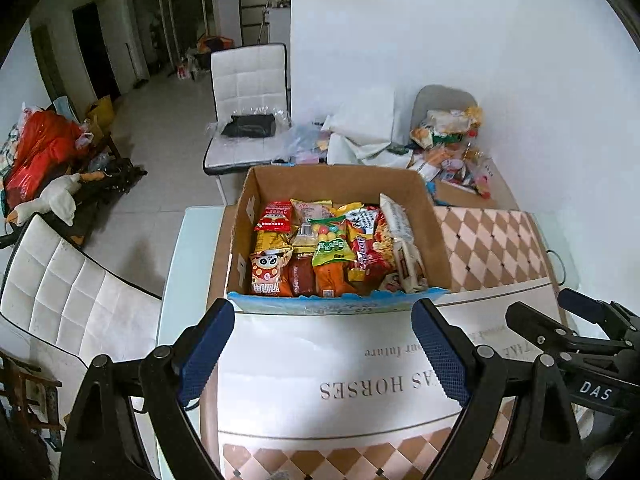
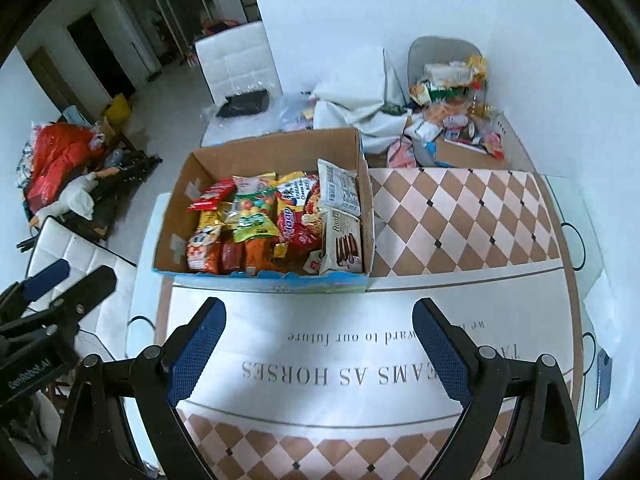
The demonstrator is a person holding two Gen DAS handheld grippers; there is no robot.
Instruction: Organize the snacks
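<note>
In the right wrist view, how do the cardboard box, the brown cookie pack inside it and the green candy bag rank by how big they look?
Largest to smallest, as they look:
1. cardboard box
2. brown cookie pack
3. green candy bag

The pack and the bag look close in size, and both are partly overlapped, so their order is unsure.

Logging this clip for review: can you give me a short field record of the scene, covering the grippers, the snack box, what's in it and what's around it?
left gripper: open, empty, above the mat
right gripper: open, empty, above the mat
cardboard box: open-topped, on the table mat, filled with packets
contents: panda packet in the near left corner, green candy bag mid-box, biscuit pack against the right wall
loose snack pile: beyond the box, near the wall
white chair: behind the table
</note>
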